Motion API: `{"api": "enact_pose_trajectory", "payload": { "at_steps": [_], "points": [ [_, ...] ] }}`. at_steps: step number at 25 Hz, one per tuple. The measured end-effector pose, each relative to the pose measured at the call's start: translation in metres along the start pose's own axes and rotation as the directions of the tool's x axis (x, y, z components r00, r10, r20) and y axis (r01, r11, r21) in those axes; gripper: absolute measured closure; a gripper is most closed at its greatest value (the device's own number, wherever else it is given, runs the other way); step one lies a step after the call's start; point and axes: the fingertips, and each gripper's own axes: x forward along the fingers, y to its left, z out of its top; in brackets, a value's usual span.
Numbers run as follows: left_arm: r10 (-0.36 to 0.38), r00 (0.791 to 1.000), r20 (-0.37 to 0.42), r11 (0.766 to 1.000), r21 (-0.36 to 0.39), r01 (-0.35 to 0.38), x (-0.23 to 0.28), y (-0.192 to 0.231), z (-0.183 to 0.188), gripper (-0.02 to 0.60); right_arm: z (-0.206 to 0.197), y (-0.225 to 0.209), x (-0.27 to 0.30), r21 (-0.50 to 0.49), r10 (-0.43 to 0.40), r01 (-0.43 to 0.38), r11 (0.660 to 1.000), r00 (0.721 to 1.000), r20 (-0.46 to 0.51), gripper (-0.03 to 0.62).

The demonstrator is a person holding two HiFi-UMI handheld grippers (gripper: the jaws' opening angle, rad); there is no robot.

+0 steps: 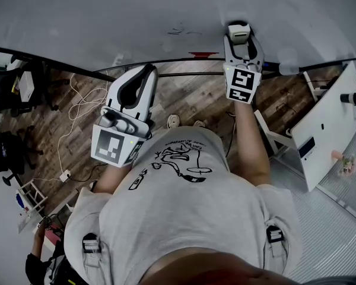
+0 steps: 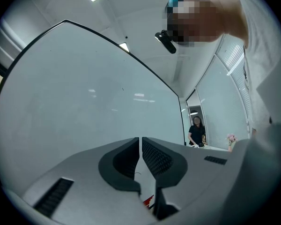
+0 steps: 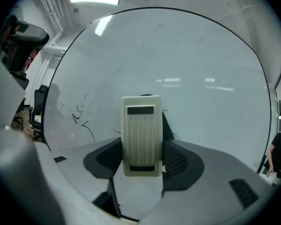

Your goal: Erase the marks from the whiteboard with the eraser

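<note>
Cream eraser (image 3: 141,136) between right gripper's (image 3: 141,150) fingers (image 3: 179,161)

1. The whiteboard (image 1: 107,16) is showing pale grey-white, with thin black marks (image 3: 82,118) left of the eraser.
2. The eraser (image 3: 141,135) is showing cream, with ribbed lines and two dark slots.
3. The left gripper (image 2: 140,144) and right gripper (image 3: 141,144) are showing light grey bodies, black jaws and black-and-white square markers.
4. The floor (image 1: 190,100) is showing dark brown wood planks.
5. The shirt (image 1: 184,218) is showing grey with a black line drawing.
</note>
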Motion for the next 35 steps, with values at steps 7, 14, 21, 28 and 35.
{"api": "enact_pose_trajectory", "payload": {
  "at_steps": [7, 14, 21, 28, 35],
  "points": [
    [-0.002, 1.0, -0.004, 1.0, 0.002, 0.002, 0.0, 0.0, -0.001, 0.546, -0.001, 0.005, 0.001, 0.012, -0.021, 0.021, 1.0, 1.0, 0.005, 0.336],
    [0.007, 1.0, -0.005, 1.0, 0.006, -0.007, -0.002, 0.004, 0.0, 0.546, -0.001, 0.021, 0.004, 0.014, -0.003, 0.003, 1.0, 1.0, 0.0, 0.336],
    [0.025, 1.0, -0.005, 1.0, 0.002, -0.025, -0.013, 0.017, 0.001, 0.546, 0.005, 0.057, 0.009, 0.02, 0.035, -0.035, 0.999, 0.999, -0.003, 0.336],
    [0.049, 0.999, -0.002, 0.999, 0.002, -0.049, -0.022, 0.026, 0.003, 0.546, 0.013, 0.105, 0.013, 0.01, 0.108, -0.108, 0.994, 0.994, 0.002, 0.336],
    [0.09, 0.996, -0.009, 0.996, 0.005, -0.089, -0.03, 0.034, 0.0, 0.546, 0.014, 0.15, 0.017, 0.005, 0.184, -0.184, 0.983, 0.983, 0.004, 0.336]
  ]
}}
